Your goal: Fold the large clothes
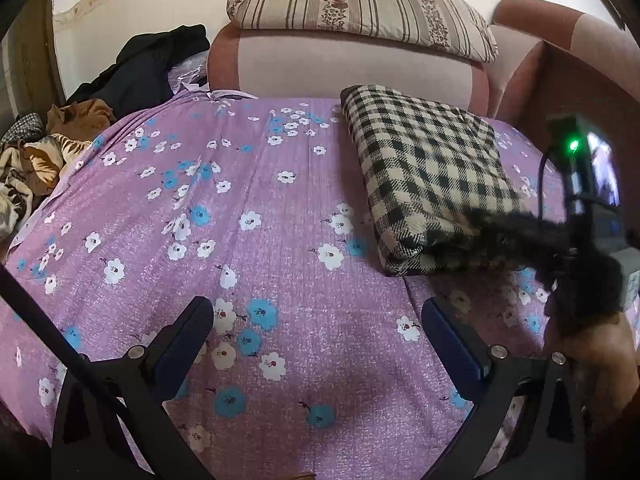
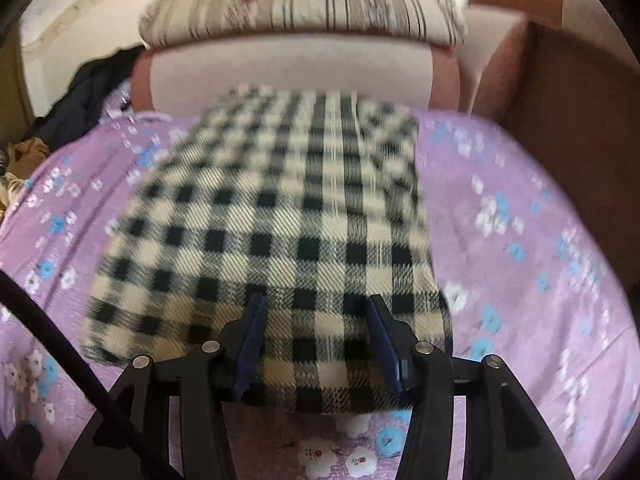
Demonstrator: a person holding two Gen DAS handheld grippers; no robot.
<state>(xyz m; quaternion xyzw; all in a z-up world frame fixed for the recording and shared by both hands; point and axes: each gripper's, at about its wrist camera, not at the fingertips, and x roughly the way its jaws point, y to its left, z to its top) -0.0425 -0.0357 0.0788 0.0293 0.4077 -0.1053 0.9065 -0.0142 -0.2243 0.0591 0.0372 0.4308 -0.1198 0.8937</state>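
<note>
Left wrist cam: looks fwd and down past left gripper (image 1: 318, 322) at purple floral bedsheet (image 1: 280, 208), close; checked folded cloth (image 1: 428, 176) ahead-right. Right wrist cam: same tilt, close over checked folded cloth (image 2: 280, 240), blurred. Both share sheet, cloth, striped pillow (image 1: 360, 8) on pink sofa back (image 1: 352, 68).

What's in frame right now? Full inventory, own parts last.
folded garment: 1, black-and-cream check, on the bedsheet toward its right side
bedsheet: 1, purple with white and blue flowers, covering the surface
pillow: 1, cream with brown stripes, on top of the backrest
backrest: 1, pink, behind the sheet
clothes heap: 1 pile, black, brown and patterned, far left edge
left tool: 1, black with blue pads, open over bare sheet
right tool: 1, black with blue pads, near edge of the garment between its pads
</note>
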